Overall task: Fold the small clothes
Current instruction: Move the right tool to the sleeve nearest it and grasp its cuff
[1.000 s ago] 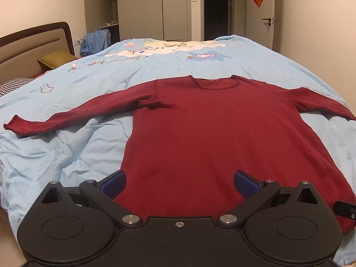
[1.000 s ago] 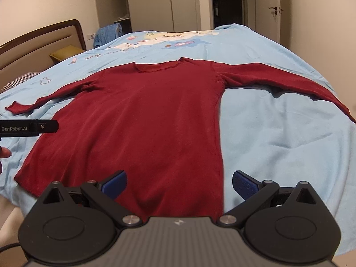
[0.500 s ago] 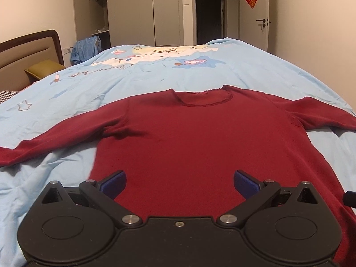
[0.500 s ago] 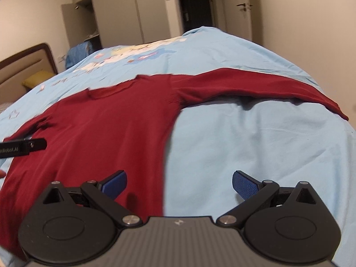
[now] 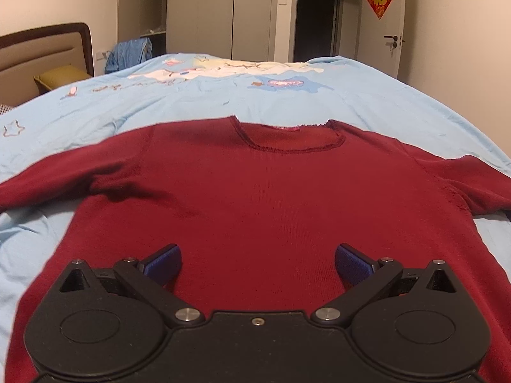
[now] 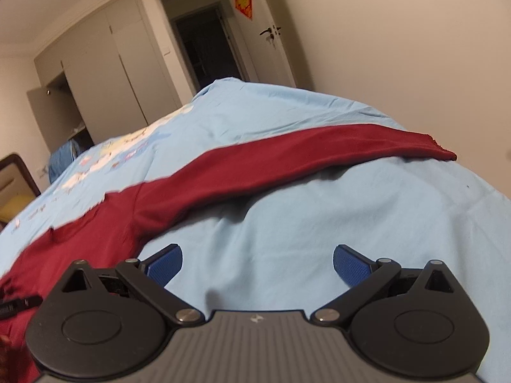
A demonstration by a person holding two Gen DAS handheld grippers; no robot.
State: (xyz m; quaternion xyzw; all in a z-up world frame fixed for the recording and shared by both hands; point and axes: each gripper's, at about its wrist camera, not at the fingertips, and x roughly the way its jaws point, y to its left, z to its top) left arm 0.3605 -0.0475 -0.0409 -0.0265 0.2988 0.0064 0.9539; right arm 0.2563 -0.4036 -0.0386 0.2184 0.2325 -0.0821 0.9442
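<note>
A dark red long-sleeved sweater [image 5: 271, 191] lies flat and face up on the light blue bedspread [image 5: 191, 95], collar [image 5: 287, 140] away from me. My left gripper [image 5: 258, 263] is open low over the sweater's body, nothing between its blue pads. In the right wrist view the sweater's right sleeve [image 6: 303, 162] stretches across the bedspread [image 6: 319, 239] to its cuff [image 6: 442, 151] near the bed's edge. My right gripper [image 6: 257, 263] stands open above bare bedspread just below that sleeve, holding nothing. The left sleeve runs out of view to the left.
A padded headboard [image 5: 44, 60] and a yellow pillow [image 5: 60, 75] are at the left. Blue clothing [image 5: 127, 52] hangs by the open wardrobe [image 5: 198, 12]. A dark doorway [image 5: 316, 22] and a closed door [image 5: 389, 38] stand behind the bed. The wall [image 6: 399, 63] runs along the bed's right side.
Both grippers moved forward and lower over the bed. The left one closed in on the sweater's chest. The right one swung right off the sweater's body, tilted, toward the right sleeve.
</note>
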